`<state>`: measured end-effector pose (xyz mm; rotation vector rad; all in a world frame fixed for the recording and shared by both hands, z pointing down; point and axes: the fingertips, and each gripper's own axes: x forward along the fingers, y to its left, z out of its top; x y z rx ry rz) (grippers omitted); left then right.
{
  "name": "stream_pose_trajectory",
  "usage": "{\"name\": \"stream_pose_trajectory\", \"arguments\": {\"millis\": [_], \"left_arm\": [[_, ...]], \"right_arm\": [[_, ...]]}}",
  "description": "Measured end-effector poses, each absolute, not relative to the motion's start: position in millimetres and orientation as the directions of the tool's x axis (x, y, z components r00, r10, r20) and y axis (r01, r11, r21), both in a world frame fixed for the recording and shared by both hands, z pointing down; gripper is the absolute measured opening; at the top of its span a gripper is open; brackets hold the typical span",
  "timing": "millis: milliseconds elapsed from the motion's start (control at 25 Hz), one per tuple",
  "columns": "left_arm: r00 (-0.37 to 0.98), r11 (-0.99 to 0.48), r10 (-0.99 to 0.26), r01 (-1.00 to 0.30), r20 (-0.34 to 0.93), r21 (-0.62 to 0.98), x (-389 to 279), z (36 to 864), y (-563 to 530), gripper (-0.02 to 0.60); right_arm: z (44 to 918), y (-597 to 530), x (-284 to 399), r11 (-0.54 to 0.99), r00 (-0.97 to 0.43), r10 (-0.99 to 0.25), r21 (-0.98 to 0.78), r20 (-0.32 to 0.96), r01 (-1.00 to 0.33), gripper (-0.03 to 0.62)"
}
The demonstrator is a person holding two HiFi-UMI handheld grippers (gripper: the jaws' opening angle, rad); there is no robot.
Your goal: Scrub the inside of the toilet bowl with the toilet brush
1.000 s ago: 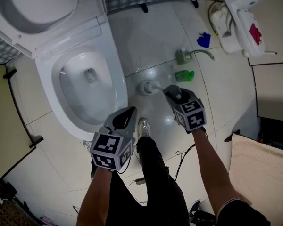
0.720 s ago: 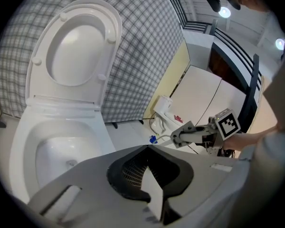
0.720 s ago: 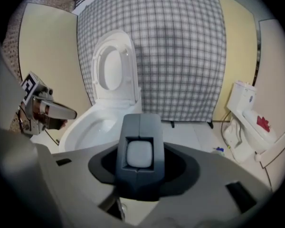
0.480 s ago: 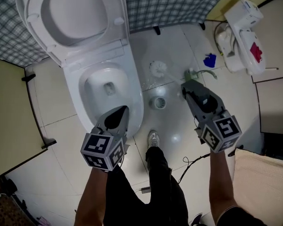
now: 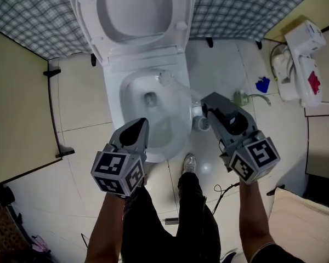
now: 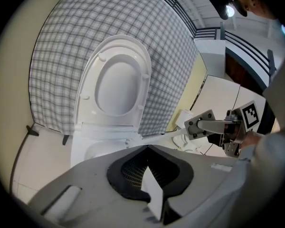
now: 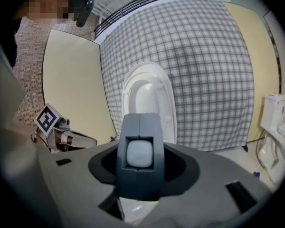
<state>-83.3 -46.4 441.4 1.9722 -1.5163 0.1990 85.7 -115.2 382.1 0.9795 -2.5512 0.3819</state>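
The white toilet stands with lid and seat (image 5: 134, 12) raised, its bowl (image 5: 182, 129) open below. My right gripper (image 5: 206, 104) is to the right of the bowl, shut on the handle (image 5: 187, 95) of the toilet brush. The brush's round white head (image 5: 165, 79) hangs over the far right rim of the bowl. In the right gripper view the handle's pale end (image 7: 140, 153) sits between the dark jaws. My left gripper (image 5: 140, 126) hovers over the bowl's near edge, jaws together and holding nothing. From the left gripper view, the right gripper (image 6: 213, 127) shows with the handle.
The brush holder (image 5: 202, 123) stands on the tiled floor right of the toilet. Further right are a green item (image 5: 240, 98), a blue item (image 5: 262, 84) and a white appliance (image 5: 299, 64). A checked wall (image 5: 247, 7) is behind, a yellow partition (image 5: 16, 103) at left.
The right gripper has lifted the brush out of its floor holder and carried it left, to above the bowl's rim. The left gripper stays near the bowl's front edge.
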Motion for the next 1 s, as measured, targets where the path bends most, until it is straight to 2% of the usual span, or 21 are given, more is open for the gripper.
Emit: {"name": "stream_pose_trajectory", "arguments": {"millis": [320,800,1000], "left_arm": [[0.3,-0.086,-0.803,-0.913,0.515,0.398,-110,472,-33,0.009],[0.317,-0.077,-0.782,-0.903,0.536,0.422,-119,512,-33,0.009],[0.325,-0.073,-0.773,-0.899,0.544,0.432,-123,522,-30,0.009]], "right_arm": [[468,-97,32,0.701,-0.681,-0.506,-0.209,0.529,-0.682,0.198],[536,-119,-22,0.637,-0.629,-0.563,-0.204,0.535,-0.744,0.198],[545,-119,-46,0.642,-0.65,-0.555,-0.23,0.519,-0.731,0.198]]}}
